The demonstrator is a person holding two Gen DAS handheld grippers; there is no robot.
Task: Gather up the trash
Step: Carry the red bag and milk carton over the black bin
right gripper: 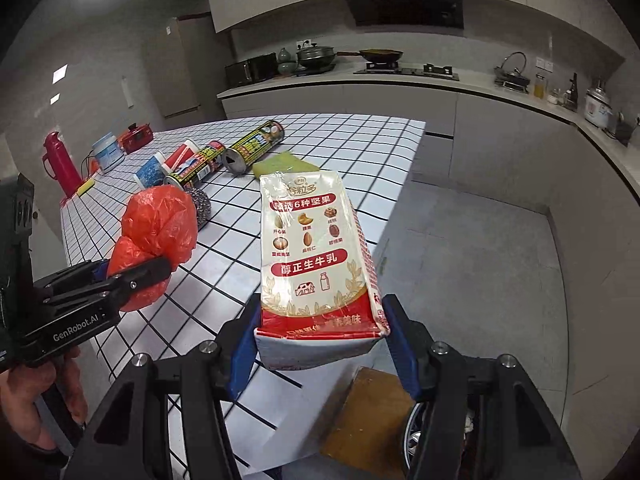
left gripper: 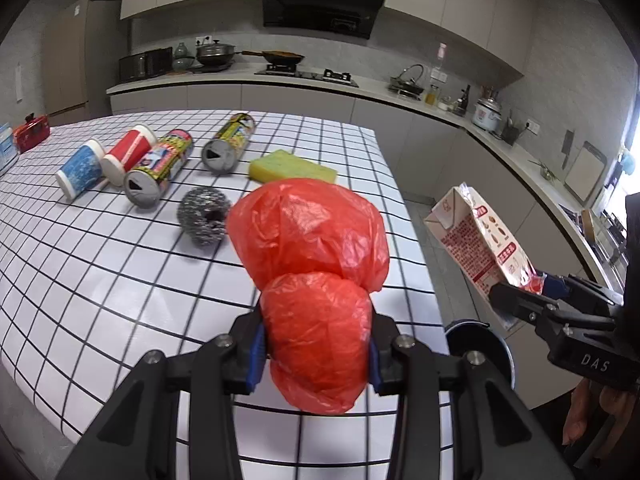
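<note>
My left gripper is shut on a crumpled red plastic bag and holds it above the checked table's near right corner; the bag also shows in the right wrist view. My right gripper is shut on a white and red milk carton, held in the air just off the table's right edge; the carton also shows in the left wrist view. A bin with a dark rim stands on the floor below, mostly hidden by the grippers.
On the checked table lie a steel scourer, a yellow-green sponge, two snack cans and two paper cups. A red flask stands at the far end. Kitchen counters run along the back and right.
</note>
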